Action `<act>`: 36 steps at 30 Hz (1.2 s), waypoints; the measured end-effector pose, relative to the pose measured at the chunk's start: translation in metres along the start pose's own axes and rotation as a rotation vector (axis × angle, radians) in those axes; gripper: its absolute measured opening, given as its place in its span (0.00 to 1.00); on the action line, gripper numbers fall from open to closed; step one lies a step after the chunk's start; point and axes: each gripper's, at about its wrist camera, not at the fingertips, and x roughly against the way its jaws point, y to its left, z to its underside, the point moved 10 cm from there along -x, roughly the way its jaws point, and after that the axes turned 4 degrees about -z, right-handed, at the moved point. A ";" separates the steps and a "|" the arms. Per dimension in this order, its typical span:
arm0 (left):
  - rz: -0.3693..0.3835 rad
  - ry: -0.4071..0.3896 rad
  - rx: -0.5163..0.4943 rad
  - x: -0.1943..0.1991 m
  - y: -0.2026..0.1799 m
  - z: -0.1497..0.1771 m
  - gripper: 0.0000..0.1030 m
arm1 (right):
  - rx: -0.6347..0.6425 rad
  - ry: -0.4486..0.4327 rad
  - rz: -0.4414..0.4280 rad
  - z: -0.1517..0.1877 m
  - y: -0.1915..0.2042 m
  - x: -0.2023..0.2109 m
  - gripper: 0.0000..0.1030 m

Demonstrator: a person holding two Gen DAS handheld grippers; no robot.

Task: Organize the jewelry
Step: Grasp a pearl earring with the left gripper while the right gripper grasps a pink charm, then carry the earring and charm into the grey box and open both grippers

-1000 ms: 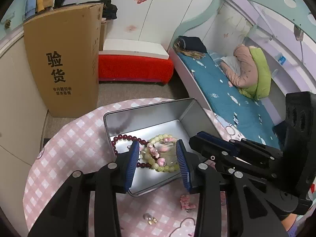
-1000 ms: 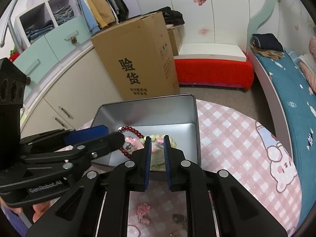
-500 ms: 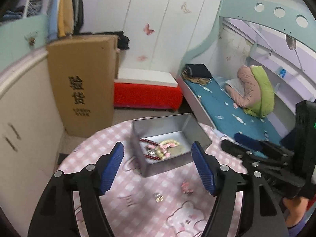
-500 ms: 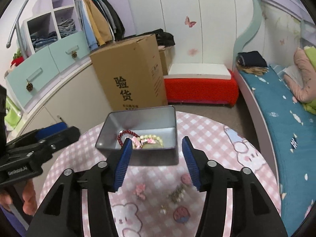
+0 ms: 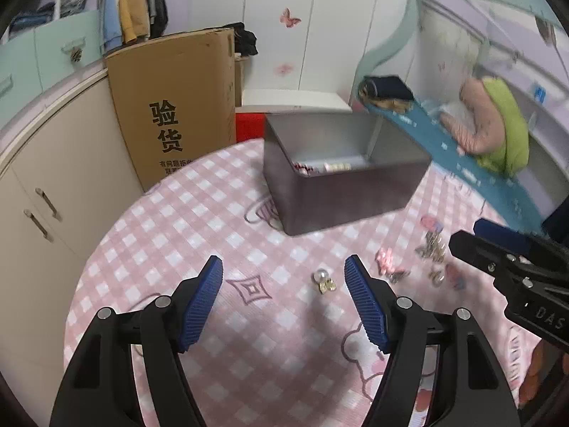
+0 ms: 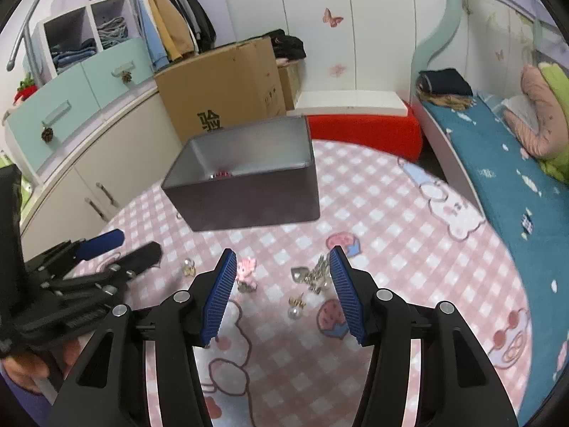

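A grey metal tin (image 5: 341, 195) stands at the far side of the pink checked round table (image 5: 170, 235), with red and pale beads (image 5: 325, 167) just visible inside. My left gripper (image 5: 282, 270) is open above the cloth, well short of the tin, and a pearl earring (image 5: 323, 281) lies on the table near its right finger. My right gripper (image 6: 282, 259) is also open and holds nothing. Below it lie a pink flower piece (image 6: 246, 269), a silver cluster (image 6: 314, 277) and a second pearl earring (image 6: 297, 307). The tin (image 6: 249, 203) sits beyond them.
A tall cardboard box (image 5: 177, 106) and a cream cabinet (image 5: 53, 178) stand past the table's left edge. A bed (image 6: 498, 163) runs along the right and a red bench (image 6: 362, 128) sits behind the tin. Each view shows the other gripper at its side (image 6: 103, 249).
Both grippers have drawn back from the tin towards the near side of the table. Their jaws have opened wide, and the bead bracelets stay in the tin.
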 end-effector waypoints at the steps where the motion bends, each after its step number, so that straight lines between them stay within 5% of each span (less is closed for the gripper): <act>1: -0.001 0.006 -0.008 -0.003 -0.002 0.003 0.66 | 0.001 0.009 -0.005 0.003 0.002 -0.004 0.52; 9: -0.022 0.037 -0.042 -0.023 -0.012 0.008 0.61 | -0.013 0.041 -0.028 0.015 0.004 -0.023 0.52; 11: -0.015 0.062 -0.045 -0.029 -0.012 0.012 0.49 | -0.015 0.044 -0.030 0.016 0.004 -0.025 0.52; 14: -0.022 0.060 -0.056 -0.031 -0.013 0.011 0.45 | -0.010 0.050 -0.037 0.017 0.007 -0.028 0.52; 19: 0.005 0.054 -0.086 -0.031 -0.022 0.011 0.11 | 0.011 0.065 -0.048 0.019 0.015 -0.034 0.52; 30: 0.077 0.055 -0.023 -0.014 -0.004 0.015 0.10 | 0.114 0.098 -0.028 0.023 0.040 -0.045 0.51; 36: 0.091 0.040 -0.006 -0.003 0.008 0.015 0.10 | 0.144 0.119 -0.015 0.026 0.047 -0.058 0.38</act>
